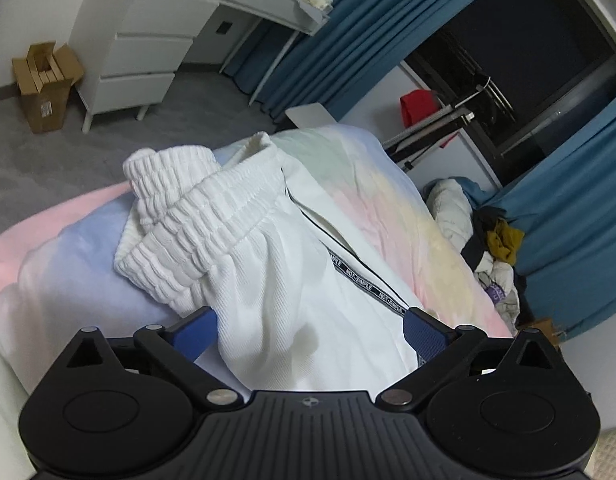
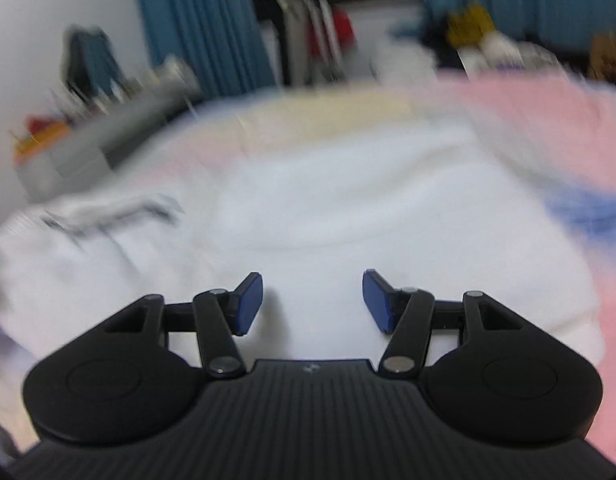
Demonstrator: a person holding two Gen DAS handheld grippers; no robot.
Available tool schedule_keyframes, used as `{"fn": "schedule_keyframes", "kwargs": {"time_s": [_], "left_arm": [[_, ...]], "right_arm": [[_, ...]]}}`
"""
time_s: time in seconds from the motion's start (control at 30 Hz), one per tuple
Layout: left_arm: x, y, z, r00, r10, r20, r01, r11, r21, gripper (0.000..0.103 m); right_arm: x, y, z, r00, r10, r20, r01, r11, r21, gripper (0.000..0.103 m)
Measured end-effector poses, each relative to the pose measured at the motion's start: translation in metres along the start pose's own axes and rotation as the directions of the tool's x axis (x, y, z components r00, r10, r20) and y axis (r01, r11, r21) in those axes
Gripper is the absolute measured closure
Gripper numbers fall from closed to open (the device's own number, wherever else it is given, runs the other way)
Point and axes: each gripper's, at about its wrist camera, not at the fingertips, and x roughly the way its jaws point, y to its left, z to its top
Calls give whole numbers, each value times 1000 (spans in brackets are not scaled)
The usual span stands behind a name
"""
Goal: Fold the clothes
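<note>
White trousers (image 1: 292, 280) on pastel bedspread (image 1: 387, 200), cardboard box (image 1: 46, 84) beyond.

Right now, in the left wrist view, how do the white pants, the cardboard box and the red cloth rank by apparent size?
1. white pants, by far the largest in the picture, but also nearest the camera.
2. cardboard box.
3. red cloth.
The box and cloth lie far off at differing distances, so their order is unsure.
</note>
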Motion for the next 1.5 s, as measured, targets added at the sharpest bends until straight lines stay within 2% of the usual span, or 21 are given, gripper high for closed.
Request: {"fn": "schedule_keyframes", "kwargs": {"time_s": [0.13, 0.33, 0.47, 0.6, 0.77, 0.87, 0.9, 0.97, 1.03, 1.07, 1.13, 1.23, 1.3, 1.37, 1.43, 1.5], "left_arm": [[5, 0, -1, 1000, 19, -15, -20, 1000, -15, 2], [32, 11, 0, 990, 25, -138, -39, 995, -94, 3], [59, 29, -1, 980, -48, -194, 3, 974, -226, 3], [79, 39, -1, 987, -40, -158, -8, 956, -292, 6], [92, 41, 6, 994, 36, -102, -60, 967, -247, 13], [97, 45, 12, 997, 58, -57, -72, 959, -273, 21], [98, 43, 14, 997, 70, -42, -79, 961, -267, 29], [98, 37, 17, 995, 100, -8, -99, 967, -233, 45], [94, 24, 20, 994, 104, 43, -95, 980, -175, 66], [89, 14, 21, 991, 107, 82, -96, 987, -130, 71], [80, -15, 19, 981, 107, 159, -106, 994, -19, 76], [69, -69, 11, 960, 79, 268, -123, 981, 150, 78], [64, -111, 2, 942, 36, 334, -129, 957, 261, 78], [63, -156, -10, 923, -11, 386, -145, 917, 372, 79], [69, -204, -26, 904, -46, 424, -183, 856, 483, 79], [81, -251, -47, 894, -94, 438, -200, 791, 578, 80]], "right_arm": [[2, 9, -1, 1000, -8, 7, 8, 1000, -30, 43], [3, 16, 0, 1000, -10, 8, 11, 998, -54, 43], [3, 15, 0, 1000, -7, 8, 8, 999, -50, 43], [1, 12, 0, 1000, -4, 5, 4, 999, -41, 43], [0, 12, 1, 1000, -5, 7, 5, 999, -35, 44], [-2, 10, 2, 1000, -4, 7, 4, 1000, -13, 44], [-3, 9, 3, 1000, -3, 7, 3, 1000, -6, 44], [-5, 8, 4, 1000, -2, 9, 2, 1000, 8, 44], [-8, 5, 5, 1000, -5, 14, 5, 1000, 26, 44], [-10, 3, 6, 1000, -8, 18, 7, 999, 37, 44], [-16, -1, 10, 999, -11, 37, 8, 998, 64, 44], [-29, -12, 18, 997, -13, 75, 4, 993, 117, 44], [-39, -22, 25, 994, -20, 109, 3, 988, 156, 44], [-48, -32, 31, 990, -39, 139, 13, 983, 185, 44], [-57, -47, 37, 985, -62, 162, 25, 975, 223, 44], [-66, -62, 43, 979, -85, 183, 34, 964, 265, 44]]}}
